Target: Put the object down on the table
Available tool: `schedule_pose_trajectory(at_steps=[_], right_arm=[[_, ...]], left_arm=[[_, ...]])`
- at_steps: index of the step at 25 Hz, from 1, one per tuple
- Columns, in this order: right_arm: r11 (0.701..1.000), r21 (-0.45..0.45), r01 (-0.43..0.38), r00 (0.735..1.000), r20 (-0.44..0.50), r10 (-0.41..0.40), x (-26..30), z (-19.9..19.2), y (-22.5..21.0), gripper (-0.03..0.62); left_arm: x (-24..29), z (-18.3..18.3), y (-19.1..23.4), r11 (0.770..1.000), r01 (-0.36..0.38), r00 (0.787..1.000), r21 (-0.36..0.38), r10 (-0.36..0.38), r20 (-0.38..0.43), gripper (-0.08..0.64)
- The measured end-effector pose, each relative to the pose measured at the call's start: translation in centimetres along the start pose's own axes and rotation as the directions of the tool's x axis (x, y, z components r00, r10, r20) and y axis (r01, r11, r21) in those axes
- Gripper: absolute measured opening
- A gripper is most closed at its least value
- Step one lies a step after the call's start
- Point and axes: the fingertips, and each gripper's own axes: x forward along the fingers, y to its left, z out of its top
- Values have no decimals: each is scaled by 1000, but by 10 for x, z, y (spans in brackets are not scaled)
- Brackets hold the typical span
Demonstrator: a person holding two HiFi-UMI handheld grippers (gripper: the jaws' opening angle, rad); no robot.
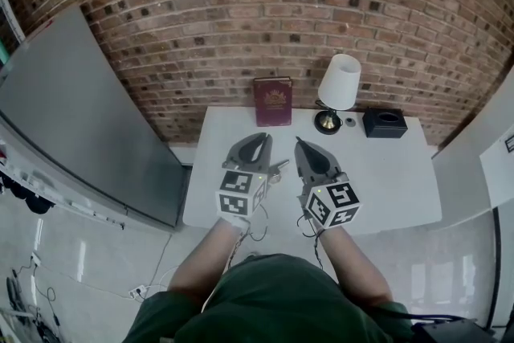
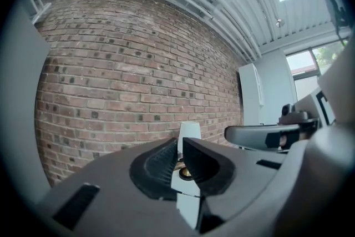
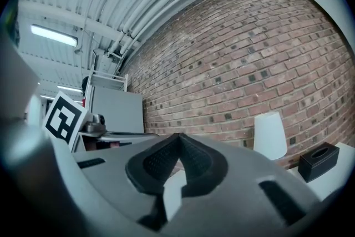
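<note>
My left gripper [image 1: 261,139] and right gripper [image 1: 299,143] hover side by side over the front half of the white table [image 1: 393,181]. Both are shut and nothing sits between their jaws. In the left gripper view the left gripper [image 2: 180,142] shows only a hairline slit, through which the white lamp [image 2: 189,130] appears. In the right gripper view the right gripper [image 3: 178,136] has its tips touching. At the table's back stand a dark red book [image 1: 273,101], a white-shaded lamp [image 1: 338,83] and a black tissue box [image 1: 384,123].
A brick wall [image 1: 265,4] runs behind the table. A large grey panel [image 1: 72,116] leans at the left. A small round item [image 1: 350,122] lies beside the lamp base. Cables [image 1: 140,289] trail on the floor at the left. The lamp [image 3: 270,135] and tissue box [image 3: 318,161] lie ahead of the right gripper.
</note>
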Motion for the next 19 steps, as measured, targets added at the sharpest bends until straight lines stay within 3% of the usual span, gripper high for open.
schedule_pose_trajectory(at_steps=[19], right_arm=[[1000, 6, 15, 999, -50, -15, 18, -21, -5, 2]], left_arm=[[12, -29, 23, 999, -1, 999, -46, -1, -40, 29]])
